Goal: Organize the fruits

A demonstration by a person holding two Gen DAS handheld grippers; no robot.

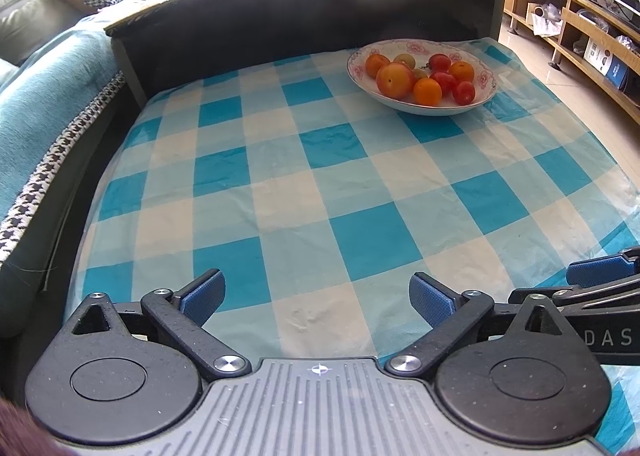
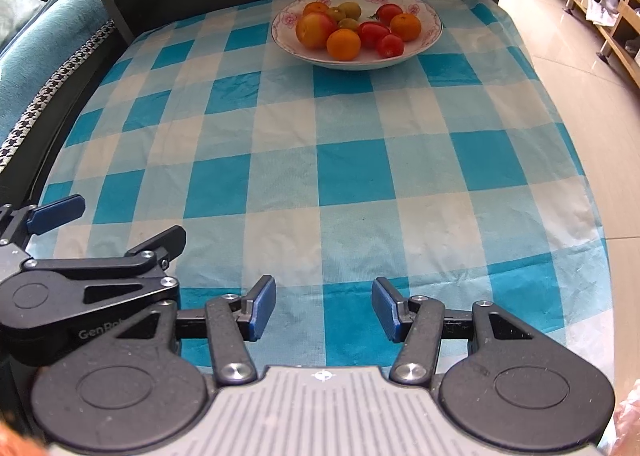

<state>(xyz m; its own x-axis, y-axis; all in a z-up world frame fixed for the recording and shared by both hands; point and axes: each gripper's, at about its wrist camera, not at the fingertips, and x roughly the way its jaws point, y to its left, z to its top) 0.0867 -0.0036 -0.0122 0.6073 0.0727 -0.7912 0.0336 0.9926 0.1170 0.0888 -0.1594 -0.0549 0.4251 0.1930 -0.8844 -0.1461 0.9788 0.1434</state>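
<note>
1. I am holding the left gripper [image 1: 316, 302] and the right gripper [image 2: 324, 308] low over the near end of the cloth [image 2: 352, 171], both spread wide and gripping nothing.
2. The fruits [image 2: 344, 43] are all lying together in the bowl [image 2: 430, 29] at the far end; I am seeing none loose on the cloth. That fits fruit already gathered, or fruit waiting to be sorted out of the bowl, so I am not committing to either.
3. If I do reach in, I am judging a light pinch from above is best: the fruits are round, packed touching, and likely to roll.
4. Open room: the whole cloth between grippers and bowl is bare.
5. Edges: the dark ledge [image 1: 304, 11] is rising just behind the bowl, the cloth's right edge is dropping to the floor [image 2: 580, 67], and my 2 grippers are sitting close beside each other.
</note>
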